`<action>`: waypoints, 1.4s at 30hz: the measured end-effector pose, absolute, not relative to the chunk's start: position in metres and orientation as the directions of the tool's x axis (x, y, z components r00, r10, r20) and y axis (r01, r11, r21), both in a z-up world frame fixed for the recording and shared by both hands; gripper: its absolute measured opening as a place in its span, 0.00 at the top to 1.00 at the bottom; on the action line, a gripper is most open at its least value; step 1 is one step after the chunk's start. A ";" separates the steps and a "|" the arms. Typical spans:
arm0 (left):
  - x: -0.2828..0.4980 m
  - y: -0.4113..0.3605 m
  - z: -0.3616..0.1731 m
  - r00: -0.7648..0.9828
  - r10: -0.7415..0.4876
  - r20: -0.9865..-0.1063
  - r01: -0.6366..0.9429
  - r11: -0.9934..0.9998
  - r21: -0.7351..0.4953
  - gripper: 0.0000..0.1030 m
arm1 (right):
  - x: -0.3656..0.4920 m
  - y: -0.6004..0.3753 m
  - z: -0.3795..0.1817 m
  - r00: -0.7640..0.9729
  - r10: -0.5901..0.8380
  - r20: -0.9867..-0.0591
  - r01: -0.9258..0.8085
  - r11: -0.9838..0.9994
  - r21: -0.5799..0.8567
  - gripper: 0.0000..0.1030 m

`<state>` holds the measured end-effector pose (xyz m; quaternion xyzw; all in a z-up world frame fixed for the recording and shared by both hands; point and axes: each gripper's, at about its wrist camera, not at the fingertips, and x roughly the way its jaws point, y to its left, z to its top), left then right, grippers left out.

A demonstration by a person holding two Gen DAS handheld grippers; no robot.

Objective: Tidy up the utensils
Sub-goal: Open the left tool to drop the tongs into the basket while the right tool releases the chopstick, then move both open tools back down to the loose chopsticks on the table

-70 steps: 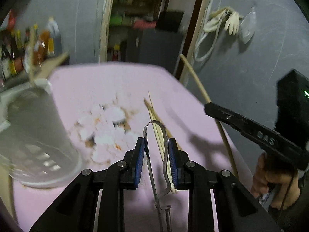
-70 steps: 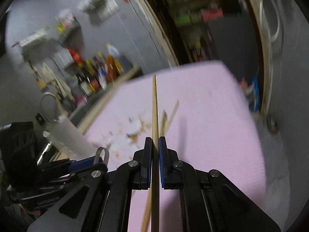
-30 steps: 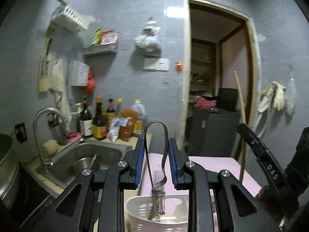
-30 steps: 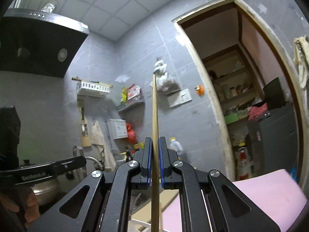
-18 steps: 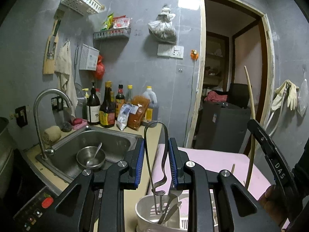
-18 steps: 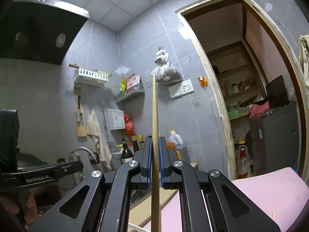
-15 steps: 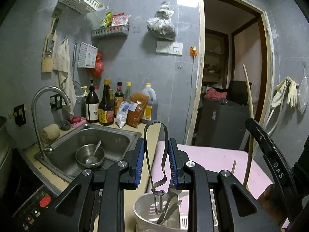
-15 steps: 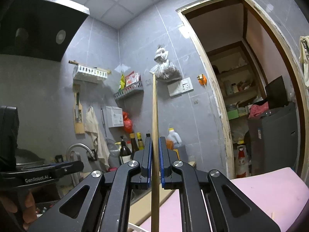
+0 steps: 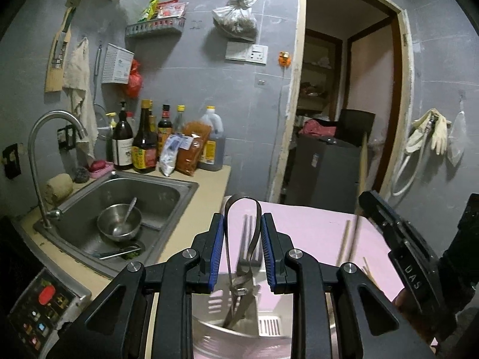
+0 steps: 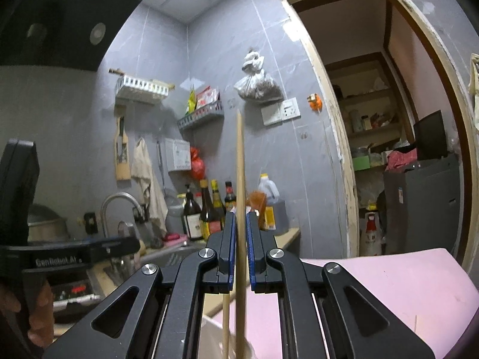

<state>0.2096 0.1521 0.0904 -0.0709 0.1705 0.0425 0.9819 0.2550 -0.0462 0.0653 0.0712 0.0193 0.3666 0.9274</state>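
Note:
My left gripper (image 9: 242, 224) is shut on a metal loop-handled peeler (image 9: 239, 239) and holds it upright with its lower end inside the white utensil holder (image 9: 215, 332) below. A fork (image 9: 248, 239) stands in the holder too. My right gripper (image 10: 239, 233) has its jaws slightly parted around a wooden chopstick (image 10: 240, 179), which stands upright and looks blurred. A second chopstick (image 10: 226, 323) stands below in the holder (image 10: 215, 338). The right gripper also shows in the left wrist view (image 9: 398, 239), and a chopstick (image 9: 344, 245) stands beside it.
The pink mat (image 9: 311, 233) covers the table. A steel sink (image 9: 167, 197) with a bowl (image 9: 119, 224) and spoon lies to the left, a tap (image 9: 45, 149) beside it. Bottles (image 9: 143, 143) stand at the wall. An open doorway (image 9: 344, 113) is to the right.
The left gripper has lowered the peeler deeper into the holder. The right gripper's jaws have parted a little and the chopstick between them has dropped lower.

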 end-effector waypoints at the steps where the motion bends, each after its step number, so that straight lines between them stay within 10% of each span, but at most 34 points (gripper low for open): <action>1: 0.209 0.151 0.091 0.939 0.047 -0.340 -0.097 0.987 -0.132 0.79 | 0.254 -0.047 0.065 0.731 0.683 0.009 -0.676 0.722 0.146 0.94; 10: 0.186 0.147 0.104 0.964 -0.045 -0.261 -0.018 0.973 -0.232 0.60 | 0.237 -0.069 0.076 0.745 0.666 -0.026 -0.659 0.742 0.126 0.73; 27: 0.162 0.079 0.129 0.981 -0.145 -0.129 0.115 0.970 -0.214 0.08 | 0.185 -0.166 0.119 0.854 0.520 0.026 -0.521 0.851 0.072 0.04; 42: 0.163 0.002 0.100 0.928 -0.296 -0.225 0.271 0.953 -0.138 0.06 | 0.142 -0.243 0.105 0.919 0.389 -0.068 -0.387 0.921 0.030 0.00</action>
